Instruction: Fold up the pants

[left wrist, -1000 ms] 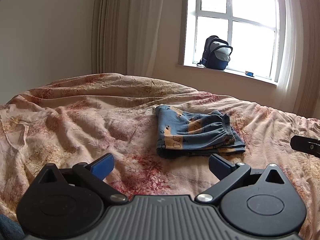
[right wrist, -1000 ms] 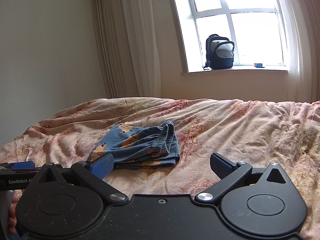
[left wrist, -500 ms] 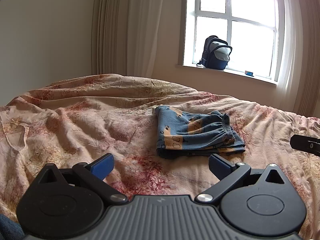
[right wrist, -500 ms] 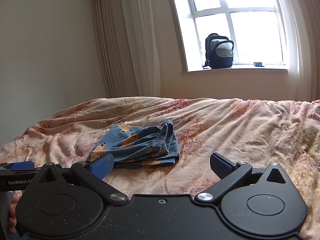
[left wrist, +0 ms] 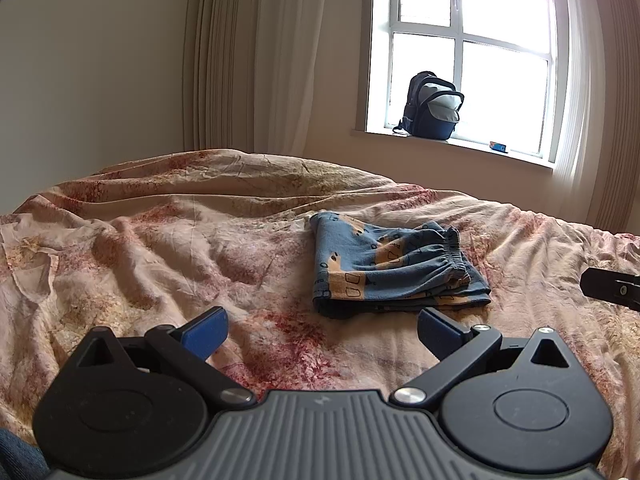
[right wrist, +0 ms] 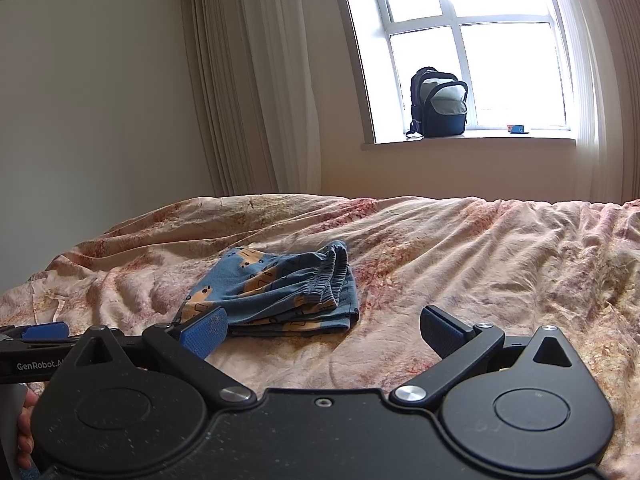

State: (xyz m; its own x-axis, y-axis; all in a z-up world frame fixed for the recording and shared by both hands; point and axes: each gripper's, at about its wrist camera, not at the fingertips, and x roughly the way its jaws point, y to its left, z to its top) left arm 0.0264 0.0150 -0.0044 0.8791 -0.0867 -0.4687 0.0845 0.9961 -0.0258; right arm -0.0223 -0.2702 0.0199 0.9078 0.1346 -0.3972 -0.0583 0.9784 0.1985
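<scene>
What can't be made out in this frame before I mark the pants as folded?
- Pants: layers beneath the top fold, hidden by the fabric itself in both views; leg alignment unknown.
- Pants' near-left corner, right wrist view: covered by the right tongs' left finger.
- Left tongs: in the right wrist view, cut off by the left edge.
- Small blue item on the windowsill: too small to identify.

Our bed (left wrist: 160, 240) and what lies on it

We see a rumpled pink-and-beige floral cover across the bed, and on it a folded pair of blue pants (left wrist: 392, 272) with orange patches, elastic waistband up, lying flat near the middle.
</scene>
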